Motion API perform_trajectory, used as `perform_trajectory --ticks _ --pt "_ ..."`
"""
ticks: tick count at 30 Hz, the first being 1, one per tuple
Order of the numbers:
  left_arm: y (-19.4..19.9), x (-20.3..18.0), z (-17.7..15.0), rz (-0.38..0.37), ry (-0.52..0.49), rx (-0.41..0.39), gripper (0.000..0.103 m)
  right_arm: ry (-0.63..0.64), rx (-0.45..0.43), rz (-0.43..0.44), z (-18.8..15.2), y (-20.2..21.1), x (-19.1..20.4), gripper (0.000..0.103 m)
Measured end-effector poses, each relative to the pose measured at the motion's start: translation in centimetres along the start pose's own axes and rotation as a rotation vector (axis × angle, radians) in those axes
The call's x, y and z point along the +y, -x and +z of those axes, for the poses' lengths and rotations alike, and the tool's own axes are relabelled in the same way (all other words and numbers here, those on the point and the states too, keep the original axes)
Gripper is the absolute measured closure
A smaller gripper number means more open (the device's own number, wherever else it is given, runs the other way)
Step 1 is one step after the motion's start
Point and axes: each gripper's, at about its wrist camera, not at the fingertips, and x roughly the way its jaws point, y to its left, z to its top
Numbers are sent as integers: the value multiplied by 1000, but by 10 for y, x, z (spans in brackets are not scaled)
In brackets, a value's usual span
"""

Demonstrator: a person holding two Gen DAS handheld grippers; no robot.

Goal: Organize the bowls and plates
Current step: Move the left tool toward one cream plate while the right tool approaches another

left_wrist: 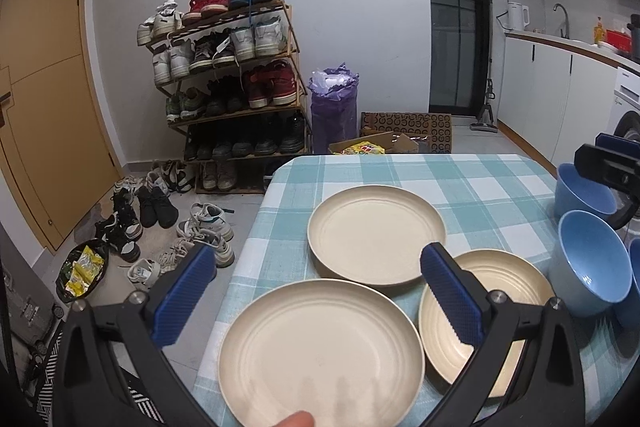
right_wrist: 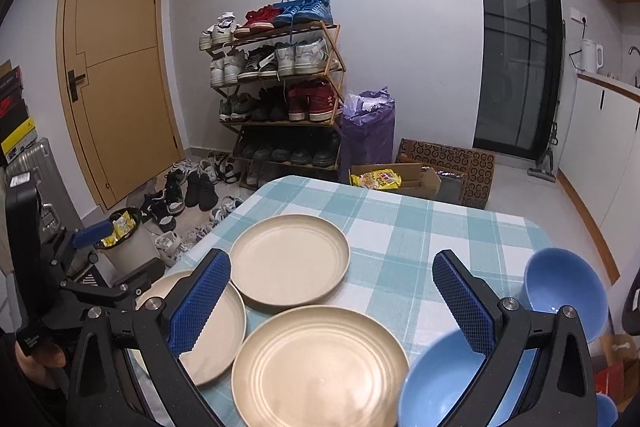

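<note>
Nearest the left wrist camera lies a cream plate (left_wrist: 320, 351) at the bench's near-left edge, with a fingertip (left_wrist: 294, 420) showing just below its rim. Over it hangs the left gripper (left_wrist: 320, 291), jaws spread wide and holding nothing. A second cream plate (left_wrist: 486, 311) lies just to the right, partly behind that gripper's right finger, and a third cream plate (left_wrist: 376, 233) lies farther back — its near rim looks to overlap the other two.

Three blue bowls stand along the bench's right side: a near blue bowl (left_wrist: 590, 261), a far blue bowl (left_wrist: 582, 193) behind it, and the sliver of a third bowl (left_wrist: 634, 279) at the frame's edge. All stand upright, close beside one another.

From the right wrist view, the right gripper (right_wrist: 332, 299) is also wide open and empty, poised above the plates and the near bowl.

Everything rests on a bench (left_wrist: 480, 183) covered in a teal-and-white checked cloth. Beyond it stand a shoe rack (left_wrist: 236, 79) full of shoes, a purple bag (left_wrist: 334, 111), flattened cardboard boxes (left_wrist: 406, 135) — and a yellow-brown door (left_wrist: 44, 87) at the left. Loose shoes (left_wrist: 160, 219) scatter the floor.
</note>
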Motion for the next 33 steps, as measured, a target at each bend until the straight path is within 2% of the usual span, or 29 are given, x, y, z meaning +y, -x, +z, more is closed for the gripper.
perform_trajectory --ticks 4,9,13,20,23,28,33 --pt "-20 5 4 17 -15 18 0 -27 24 15 14 -20 1 0" --pt "-46 7 10 13 -19 56 0 -2 71 -19 21 -55 7 0" --pt "-68 9 12 11 3 92 0 -11 114 -11 18 -85 6 0" --pt "-109 11 17 -7 34 162 0 -123 185 56 16 -141 -12 0" --pt "-126 11 19 10 44 183 0 -131 223 36 13 -165 -16 0" --pt "-153 17 16 -3 66 231 0 -148 289 11 5 -201 -21 0" --pt "-180 21 11 -8 83 279 0 -160 354 7 -8 -228 -25 8"
